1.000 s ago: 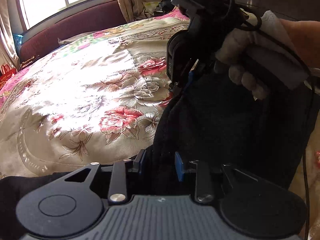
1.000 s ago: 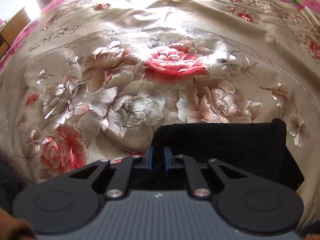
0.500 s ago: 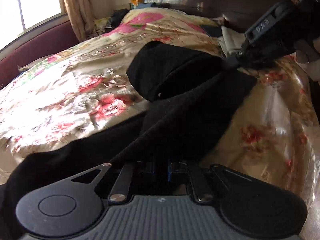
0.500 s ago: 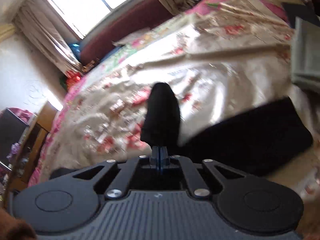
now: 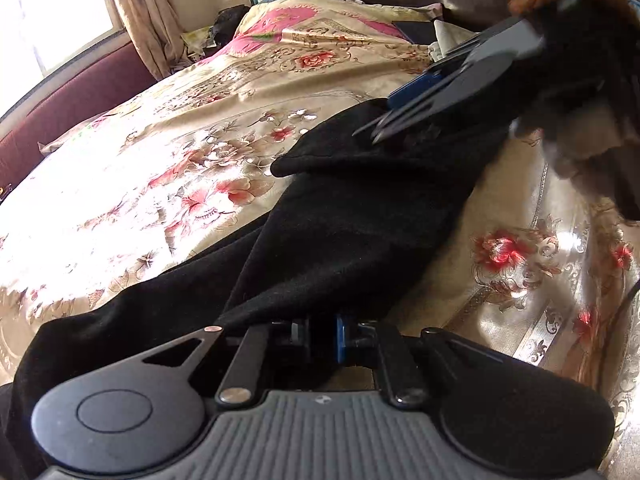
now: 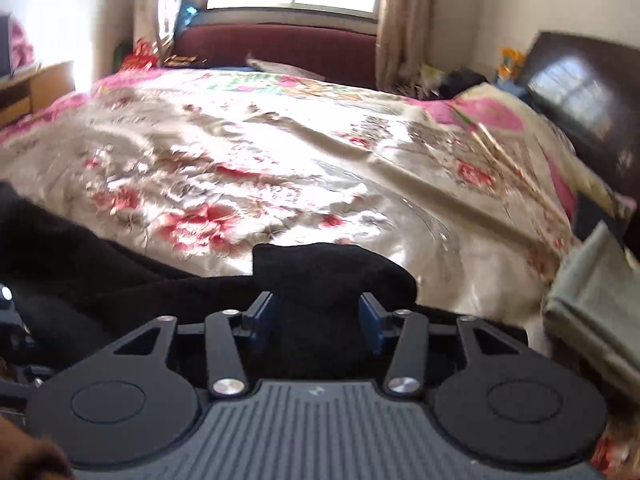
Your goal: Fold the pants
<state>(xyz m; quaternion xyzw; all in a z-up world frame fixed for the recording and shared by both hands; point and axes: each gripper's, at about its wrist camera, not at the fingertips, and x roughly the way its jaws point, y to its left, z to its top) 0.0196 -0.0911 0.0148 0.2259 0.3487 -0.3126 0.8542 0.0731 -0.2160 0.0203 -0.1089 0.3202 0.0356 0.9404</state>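
The black pants (image 5: pixel 344 232) lie stretched across the floral bedspread (image 5: pixel 168 152). My left gripper (image 5: pixel 322 338) is shut on the near end of the pants, low at the bed's front. My right gripper (image 5: pixel 396 118) shows at the upper right of the left wrist view, over the far end of the pants. In the right wrist view my right gripper (image 6: pixel 316 322) is open, its blue pads (image 6: pixel 262 322) apart on either side of a raised black fold (image 6: pixel 328 276) that rests on the bed.
A folded grey cloth (image 6: pixel 592 304) lies on the bed's right edge. A dark headboard (image 6: pixel 588 92) stands at right, a maroon sofa (image 6: pixel 280 48) under the window beyond the bed, and a wooden cabinet (image 6: pixel 36 88) at left.
My right gripper has opened and let go of the far end of the pants, which now lies on the bed. The pants went from hanging to stretched flat. My left gripper kept its hold.
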